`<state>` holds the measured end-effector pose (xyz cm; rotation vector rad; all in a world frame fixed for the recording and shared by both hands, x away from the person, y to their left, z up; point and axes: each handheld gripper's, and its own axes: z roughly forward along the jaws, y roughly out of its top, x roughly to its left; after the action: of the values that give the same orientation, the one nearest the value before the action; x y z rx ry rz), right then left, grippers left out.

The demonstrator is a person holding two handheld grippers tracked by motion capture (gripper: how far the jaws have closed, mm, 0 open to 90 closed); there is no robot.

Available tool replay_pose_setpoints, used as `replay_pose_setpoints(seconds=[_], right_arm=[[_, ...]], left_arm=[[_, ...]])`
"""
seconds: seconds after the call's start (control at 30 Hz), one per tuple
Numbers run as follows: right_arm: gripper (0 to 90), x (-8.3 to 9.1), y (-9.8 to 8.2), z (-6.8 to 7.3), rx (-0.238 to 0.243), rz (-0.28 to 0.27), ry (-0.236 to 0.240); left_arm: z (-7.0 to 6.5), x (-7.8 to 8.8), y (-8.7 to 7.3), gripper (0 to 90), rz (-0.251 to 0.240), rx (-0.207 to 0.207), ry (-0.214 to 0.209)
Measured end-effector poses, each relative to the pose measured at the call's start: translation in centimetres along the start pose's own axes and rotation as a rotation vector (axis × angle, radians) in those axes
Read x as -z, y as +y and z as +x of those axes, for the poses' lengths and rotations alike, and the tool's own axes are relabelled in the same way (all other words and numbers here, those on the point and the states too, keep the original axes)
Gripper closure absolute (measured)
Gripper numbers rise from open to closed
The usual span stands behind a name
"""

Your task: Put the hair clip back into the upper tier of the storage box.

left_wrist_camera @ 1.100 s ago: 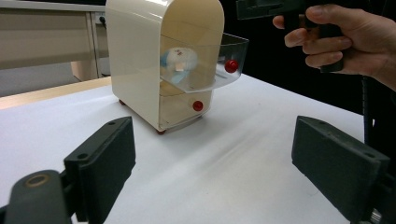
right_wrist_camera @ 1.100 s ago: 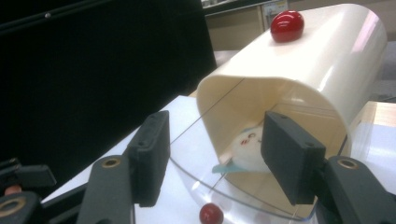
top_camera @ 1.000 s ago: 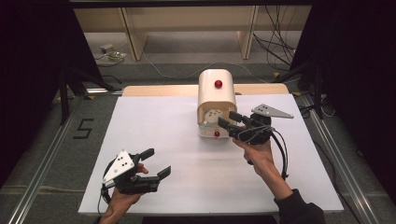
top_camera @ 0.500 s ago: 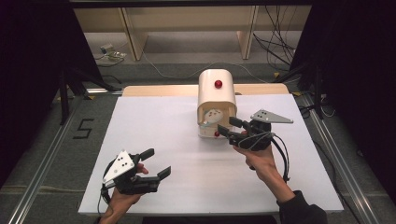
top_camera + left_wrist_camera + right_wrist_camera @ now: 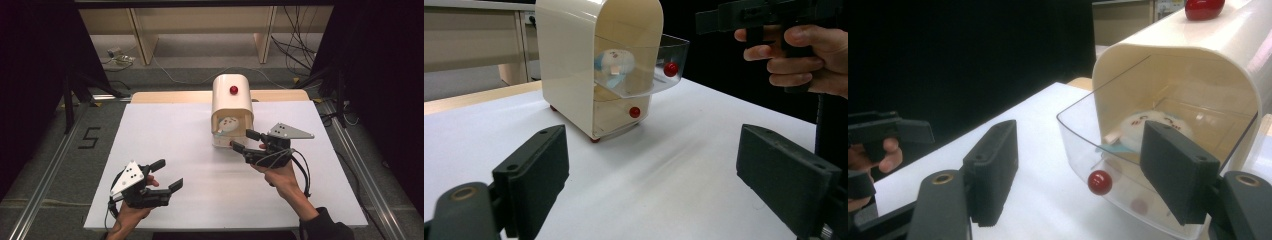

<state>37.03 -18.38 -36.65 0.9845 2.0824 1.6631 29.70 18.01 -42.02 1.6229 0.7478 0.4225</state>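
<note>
1. In the high view I see the cream cabinet (image 5: pixel 232 102) standing just above the middle of the frame on the white bench (image 5: pixel 190 150), with a red knob (image 5: pixel 233 89) on its rounded top.
2. Its upper clear drawer (image 5: pixel 1128 165) is pulled partway out. In the right gripper view it juts toward me at centre right, with a red drawer knob (image 5: pixel 1099 182) on its front wall.
3. Inside that drawer lies a round white plush toy (image 5: pixel 1148 127) with a face on it, resting toward the back.
4. My right hand-held gripper (image 5: pixel 244 140) sits right of centre in the high view, just in front of the drawer. Its jaws have just been opening and stand wide apart. The right gripper view shows the drawer knob between them, with neither pad touching it.
5. My left hand-held gripper (image 5: pixel 164 175) is at the lower left of the high view, well apart from the cabinet. Its jaws are spread wide with nothing between them.
6. The left gripper view shows the cabinet at upper centre, with the lower drawer (image 5: pixel 616 112) closed, its red knob facing out, and the other hand at the upper right.
</note>
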Motion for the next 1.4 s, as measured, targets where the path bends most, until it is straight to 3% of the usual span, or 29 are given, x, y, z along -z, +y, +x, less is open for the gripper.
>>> replay_pose_setpoints(seconds=[0.8, 1.0, 1.4], right_arm=[[24.4, 1.9, -2.2, 0.2, 0.072, -0.016, -0.01], [23.4, 2.5, -3.2, 0.0, 0.085, 0.001, -0.018], [23.3, 4.5, -4.9, -0.7, 0.07, 0.011, -0.048]], left_arm=[[0.0, -0.1, 0.0, 13.0, 0.007, -0.009, 0.001], [0.0, -0.1, 0.0, 13.1, 0.004, -0.003, 0.002], [0.0, -0.4, 0.1, 13.1, 0.009, -0.007, -0.012]])
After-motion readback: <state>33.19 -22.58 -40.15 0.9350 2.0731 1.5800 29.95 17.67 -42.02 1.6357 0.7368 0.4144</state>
